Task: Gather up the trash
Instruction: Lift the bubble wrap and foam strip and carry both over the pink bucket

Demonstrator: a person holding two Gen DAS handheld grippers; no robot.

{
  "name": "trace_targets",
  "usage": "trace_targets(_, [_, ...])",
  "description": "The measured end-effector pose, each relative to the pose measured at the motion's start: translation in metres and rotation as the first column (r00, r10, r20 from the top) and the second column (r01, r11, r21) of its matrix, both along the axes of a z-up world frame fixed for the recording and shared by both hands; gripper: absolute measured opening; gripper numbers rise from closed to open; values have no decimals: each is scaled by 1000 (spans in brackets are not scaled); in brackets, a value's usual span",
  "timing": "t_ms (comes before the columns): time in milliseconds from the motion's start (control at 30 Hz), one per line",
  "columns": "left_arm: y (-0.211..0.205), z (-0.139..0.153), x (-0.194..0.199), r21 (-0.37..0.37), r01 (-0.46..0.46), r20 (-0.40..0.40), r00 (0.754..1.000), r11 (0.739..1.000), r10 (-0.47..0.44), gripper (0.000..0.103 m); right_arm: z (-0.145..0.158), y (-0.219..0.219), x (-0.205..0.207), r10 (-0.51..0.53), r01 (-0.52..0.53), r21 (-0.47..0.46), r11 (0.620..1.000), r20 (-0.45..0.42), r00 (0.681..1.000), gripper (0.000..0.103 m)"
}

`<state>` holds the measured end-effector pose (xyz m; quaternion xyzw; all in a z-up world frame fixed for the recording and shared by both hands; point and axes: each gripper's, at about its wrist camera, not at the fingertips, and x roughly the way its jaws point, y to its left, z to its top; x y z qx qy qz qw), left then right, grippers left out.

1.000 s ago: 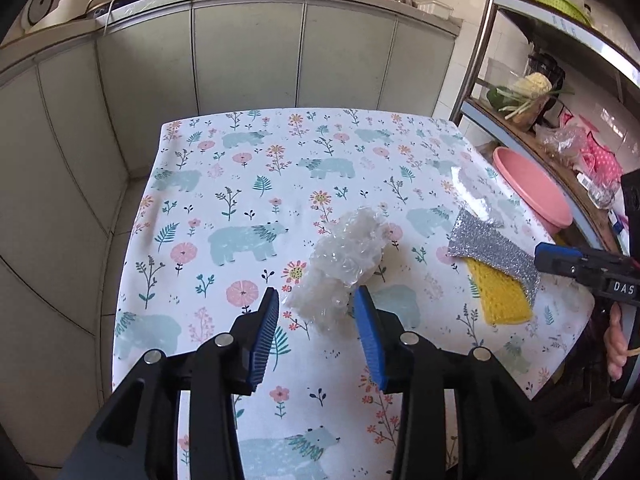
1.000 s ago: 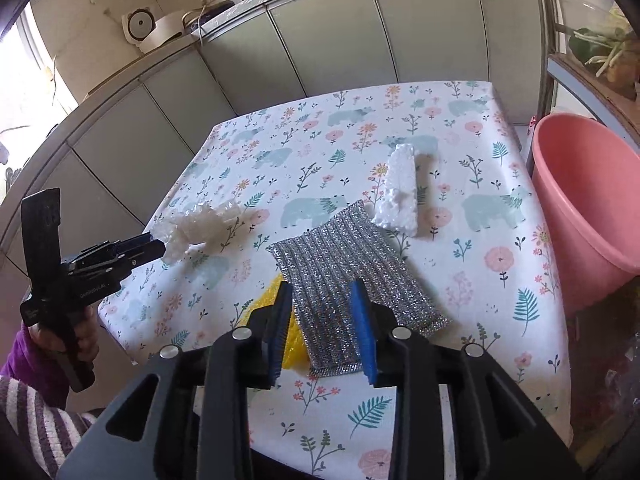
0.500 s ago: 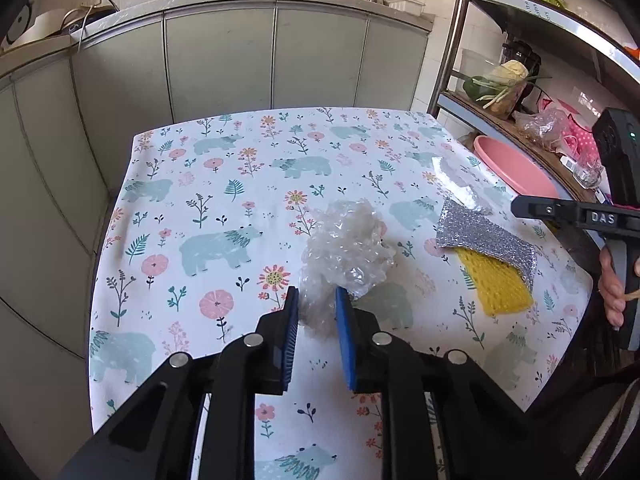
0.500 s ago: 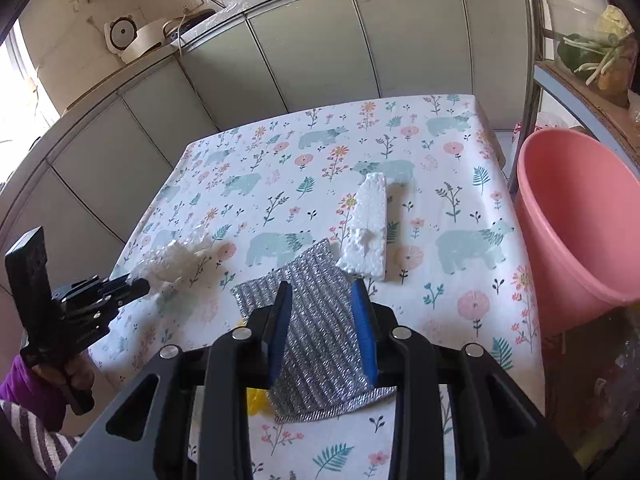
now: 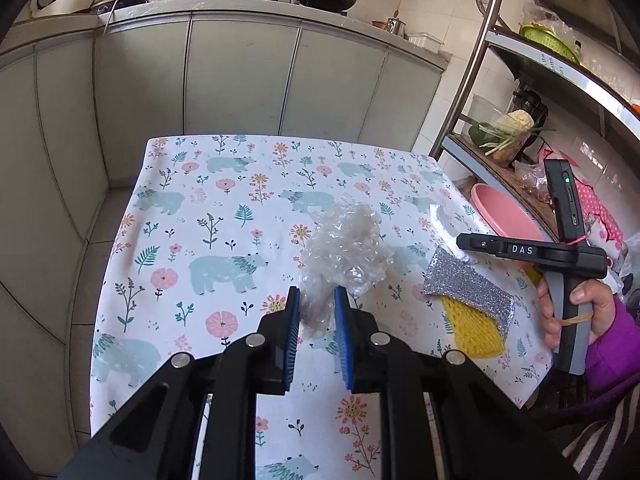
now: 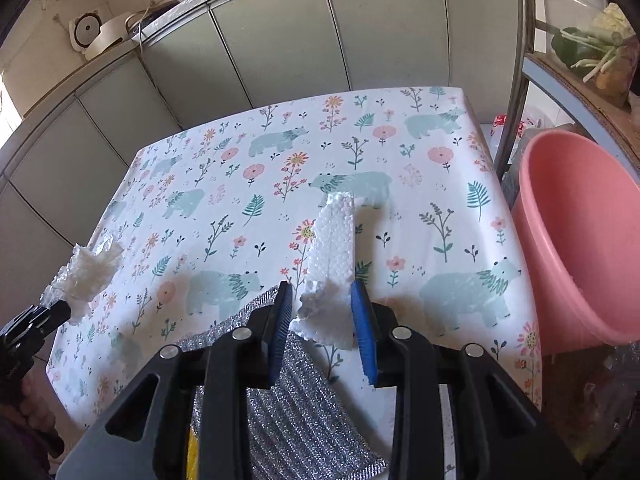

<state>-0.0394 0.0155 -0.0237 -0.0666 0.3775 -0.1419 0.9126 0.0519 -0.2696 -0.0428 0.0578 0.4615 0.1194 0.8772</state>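
A crumpled wad of clear plastic (image 5: pixel 344 252) sticks out ahead of my left gripper (image 5: pixel 318 308), which is shut on its near end. The right wrist view shows the same wad (image 6: pixel 86 272) at the table's left edge, pinched at the left gripper's tip (image 6: pixel 54 312). A white foam strip (image 6: pixel 334 236) lies on the bear-print tablecloth (image 6: pixel 248 184). My right gripper (image 6: pixel 322 310) straddles its torn near end, jaws apart, the pads not pressing it. From the left wrist view the right gripper (image 5: pixel 466 242) reaches in from the right, in a person's hand (image 5: pixel 588 304).
A silver scouring cloth (image 6: pixel 304 412) lies under my right gripper, partly over a yellow cloth (image 5: pixel 472 332). A pink basin (image 6: pixel 580 240) stands off the table's right edge beside a metal rack (image 5: pixel 464 80). Grey cabinets (image 5: pixel 240 76) run behind the table.
My left jaws closed on the plastic wad. The right gripper moved forward over the silver cloth until the foam strip's end came between its jaws.
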Motion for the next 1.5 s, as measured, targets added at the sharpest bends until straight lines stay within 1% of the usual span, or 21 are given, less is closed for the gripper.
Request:
trace_targets(67, [-1, 1, 0, 6, -2, 3, 1000, 1000, 2, 16, -3, 1, 2, 0, 0, -17, 1000, -10, 1000, 31])
trace_targets(167, [-2, 2, 0, 8, -5, 2, 1000, 1000, 5, 16, -10, 1, 5, 1, -1, -14, 1000, -33, 999, 31])
trace_targets(267, [-4, 4, -1, 10, -8, 6, 1000, 1000, 8, 16, -12, 0, 4, -6, 6, -11, 1000, -24, 1000, 31])
trace_targets(400, [-7, 10, -3, 16, -11, 19, 1000, 1000, 11, 16, -11, -6, 5, -16, 17, 32, 999, -24, 1000, 31])
trace_targets(533, [-9, 17, -4, -1, -19, 27, 999, 1000, 19, 16, 0, -17, -4, -44, 42, 87, 995, 30, 999, 30])
trace_targets(667, [-17, 22, -4, 2, -14, 35, 999, 1000, 14, 16, 16, -23, -17, -51, 42, 113, 993, 78, 996, 30])
trace_targets(800, [-28, 27, -2, -9, -9, 39, 999, 1000, 9, 16, 25, -29, -31, -65, 53, 128, 990, 95, 993, 30])
trace_targets(1100, [-55, 46, 3, -42, -5, 83, 996, 999, 8, 16, 37, -50, -55, -111, 93, 151, 984, 117, 987, 30])
trace_targets(1300, [-82, 59, 13, -52, 41, 106, 994, 998, -36, 16, 48, -69, -68, -155, 131, 156, 979, 152, 976, 30])
trace_targets(1500, [-118, 72, 27, -60, 112, 127, 987, 992, -103, 16, 54, -103, -74, -247, 219, 167, 961, 167, 955, 30])
